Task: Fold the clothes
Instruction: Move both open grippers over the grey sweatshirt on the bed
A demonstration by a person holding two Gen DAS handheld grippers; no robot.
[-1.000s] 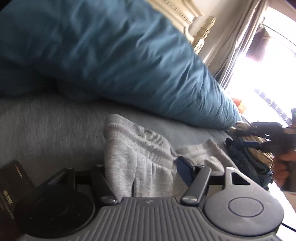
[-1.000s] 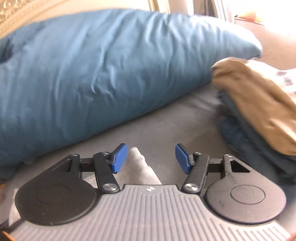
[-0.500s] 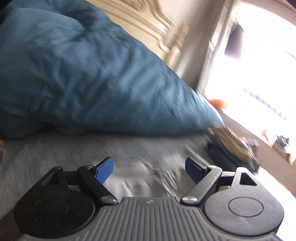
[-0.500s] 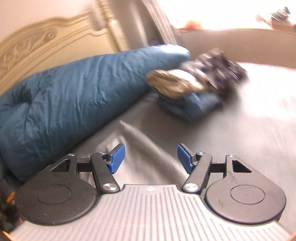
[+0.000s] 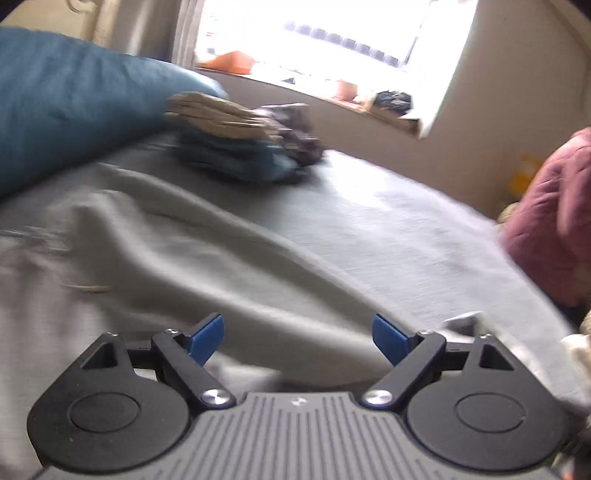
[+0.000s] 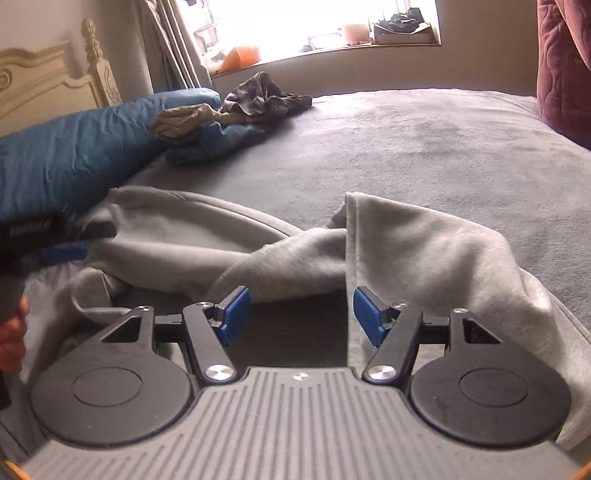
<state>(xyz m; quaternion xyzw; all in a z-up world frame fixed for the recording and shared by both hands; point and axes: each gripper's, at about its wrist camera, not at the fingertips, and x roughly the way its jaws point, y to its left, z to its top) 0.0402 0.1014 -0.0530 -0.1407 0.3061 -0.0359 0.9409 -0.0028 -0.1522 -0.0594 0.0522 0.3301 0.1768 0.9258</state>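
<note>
On the grey bed, both grippers hang spread wide over a rumpled grey garment (image 6: 303, 254).

The left gripper (image 5: 298, 338) has its blue pads apart with nothing between them, hovering just above the blurred grey cloth. The right gripper (image 6: 301, 314) is parted too, its pads empty, the garment's folds draped just ahead and a raised flap falling past its right finger (image 6: 369, 317). The garment sprawls across the bedspread (image 6: 424, 147) beside the blue pillow (image 6: 74, 155). Further back, near the pillow's end, sits a heap of clothes (image 6: 225, 118): tan piece on top, blue beneath, dark plaid behind. A maroon quilted cushion (image 5: 550, 225) rests at the right edge, under the bright window (image 6: 314, 18).
</note>
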